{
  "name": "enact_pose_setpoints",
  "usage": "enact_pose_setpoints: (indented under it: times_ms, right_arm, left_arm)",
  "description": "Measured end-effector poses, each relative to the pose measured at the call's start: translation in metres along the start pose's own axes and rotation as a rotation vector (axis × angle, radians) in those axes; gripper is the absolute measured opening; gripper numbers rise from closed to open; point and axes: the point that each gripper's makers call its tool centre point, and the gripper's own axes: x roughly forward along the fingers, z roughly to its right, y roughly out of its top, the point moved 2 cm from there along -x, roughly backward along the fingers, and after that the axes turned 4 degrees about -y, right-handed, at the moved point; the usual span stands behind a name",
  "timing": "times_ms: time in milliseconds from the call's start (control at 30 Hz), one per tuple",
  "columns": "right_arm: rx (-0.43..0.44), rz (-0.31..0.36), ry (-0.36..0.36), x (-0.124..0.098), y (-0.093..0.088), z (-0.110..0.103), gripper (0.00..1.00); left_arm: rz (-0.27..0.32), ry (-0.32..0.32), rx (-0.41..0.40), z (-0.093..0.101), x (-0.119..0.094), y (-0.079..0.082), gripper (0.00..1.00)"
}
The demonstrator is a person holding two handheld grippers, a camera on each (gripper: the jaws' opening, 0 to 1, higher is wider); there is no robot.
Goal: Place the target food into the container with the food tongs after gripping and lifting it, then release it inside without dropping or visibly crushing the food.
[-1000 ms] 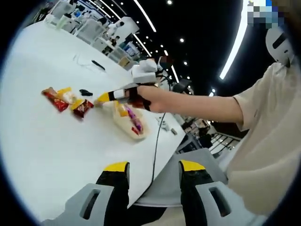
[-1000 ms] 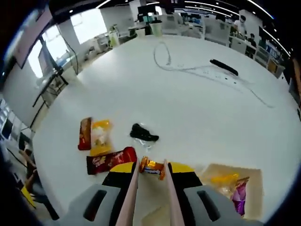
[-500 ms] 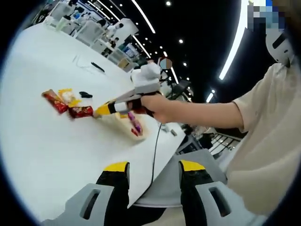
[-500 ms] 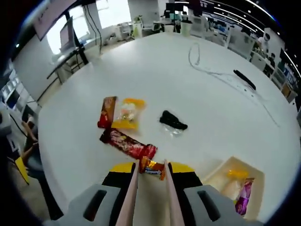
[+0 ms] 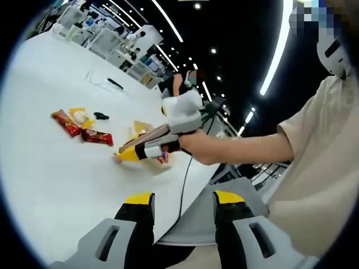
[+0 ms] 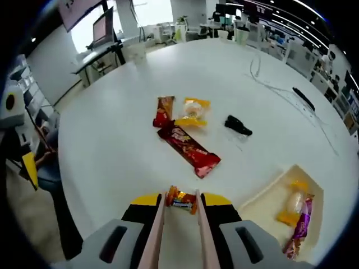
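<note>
Your right tool (image 6: 179,206) squeezes tongs (image 6: 177,235); tongs pinch orange candy (image 6: 182,199) above white counter (image 6: 112,145). Tray (image 6: 283,207) sits just beside. Your left tool (image 5: 182,210) open, holding nothing.

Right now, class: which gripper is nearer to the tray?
Right. The right gripper hovers just beside the tray, tongs pinching an orange candy. The left gripper hangs back off the table edge, well short of it.
</note>
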Motion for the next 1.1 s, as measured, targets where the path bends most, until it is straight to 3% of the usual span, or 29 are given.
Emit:
enact_pose_setpoints:
  times_ms: [433,733,967,1000,1100]
  right_arm:
    - [-0.045,-0.017,0.016,-0.014,-0.023,-0.024,0.27]
    - [-0.042,-0.002,0.003,-0.026,-0.026,-0.029,0.28]
    - [0.077,0.022,-0.024,-0.033,-0.027,-0.024,0.28]
    - [0.156,0.03,-0.03,-0.033,-0.028,-0.022,0.28]
    - [0.227,0.027,-0.046,-0.03,-0.032,-0.017,0.28]
  left_arm:
    - [0.034,0.016,0.023,0.01,-0.015,-0.007,0.41]
    - [0.051,0.031,0.031,0.015,-0.026,-0.014,0.4]
    - [0.053,0.028,0.038,0.019,-0.027,-0.016,0.4]
    - [0.052,0.028,0.037,0.019,-0.027,-0.016,0.4]
    - [0.053,0.028,0.039,0.019,-0.028,-0.017,0.4]
